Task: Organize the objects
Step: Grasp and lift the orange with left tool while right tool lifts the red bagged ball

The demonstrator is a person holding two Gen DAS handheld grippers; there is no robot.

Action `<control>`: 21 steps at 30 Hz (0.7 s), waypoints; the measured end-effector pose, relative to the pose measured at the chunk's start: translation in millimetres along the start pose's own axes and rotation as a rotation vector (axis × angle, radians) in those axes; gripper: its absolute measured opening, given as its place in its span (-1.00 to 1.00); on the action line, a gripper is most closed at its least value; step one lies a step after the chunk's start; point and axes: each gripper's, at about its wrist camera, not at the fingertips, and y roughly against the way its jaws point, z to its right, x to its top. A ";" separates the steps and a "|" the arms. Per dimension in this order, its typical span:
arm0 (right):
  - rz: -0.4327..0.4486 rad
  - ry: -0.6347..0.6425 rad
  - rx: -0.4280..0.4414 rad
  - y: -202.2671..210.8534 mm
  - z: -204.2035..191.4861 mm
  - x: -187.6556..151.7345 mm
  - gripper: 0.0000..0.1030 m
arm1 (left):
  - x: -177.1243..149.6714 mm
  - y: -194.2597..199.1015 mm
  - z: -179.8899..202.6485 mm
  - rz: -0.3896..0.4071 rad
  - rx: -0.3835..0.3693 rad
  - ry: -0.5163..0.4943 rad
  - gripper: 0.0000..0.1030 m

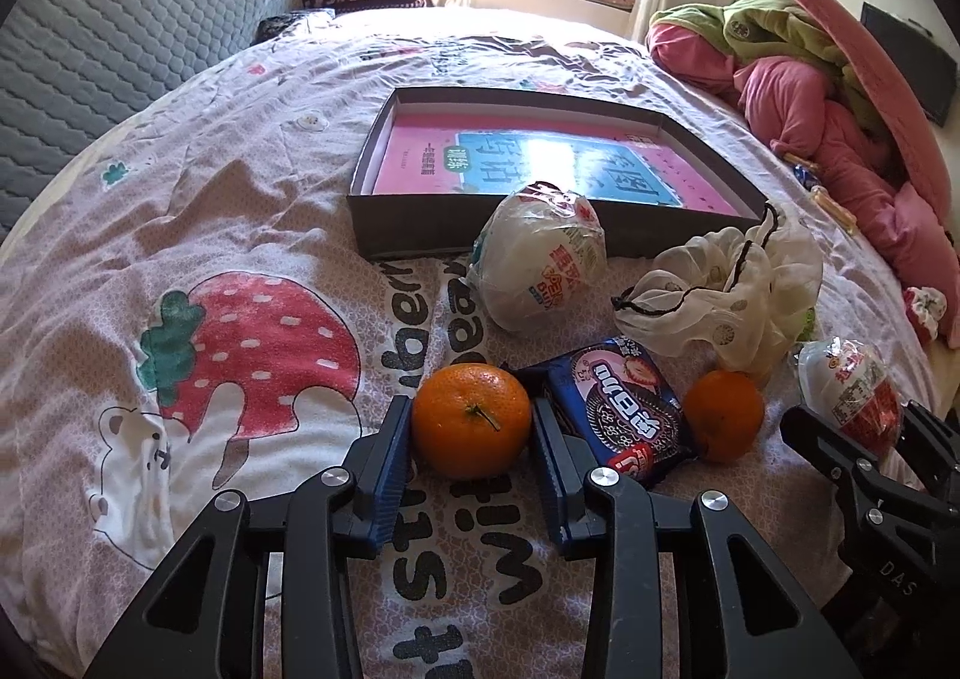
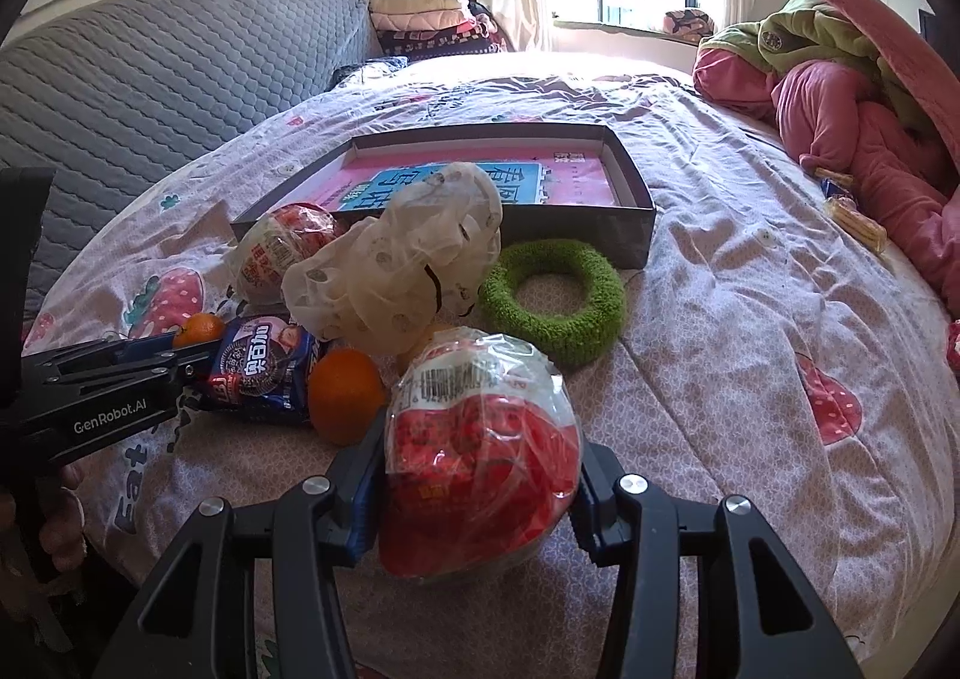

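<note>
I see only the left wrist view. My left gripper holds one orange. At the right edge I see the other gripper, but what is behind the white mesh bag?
Observer: A green fuzzy ring lies behind the white mesh bag, in front of the dark box.
Operator: Is the right gripper holding something?
Observer: Yes, the right gripper is shut on a wrapped red and white round package; it fills the jaws.
Operator: Is a hand visible anywhere?
Observer: Fingers show under the left gripper, at the left edge of the right wrist view.
</note>
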 end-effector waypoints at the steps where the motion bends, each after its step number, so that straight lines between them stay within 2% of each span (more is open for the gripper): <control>1: 0.006 0.002 -0.001 1.2 -0.7 0.3 -0.02 | -0.4 1.7 -0.1 0.003 0.001 0.002 -0.24; 21: 0.124 0.021 -0.039 27.1 -7.6 19.2 -0.02 | 5.2 45.7 17.1 0.112 -0.001 -0.023 -0.25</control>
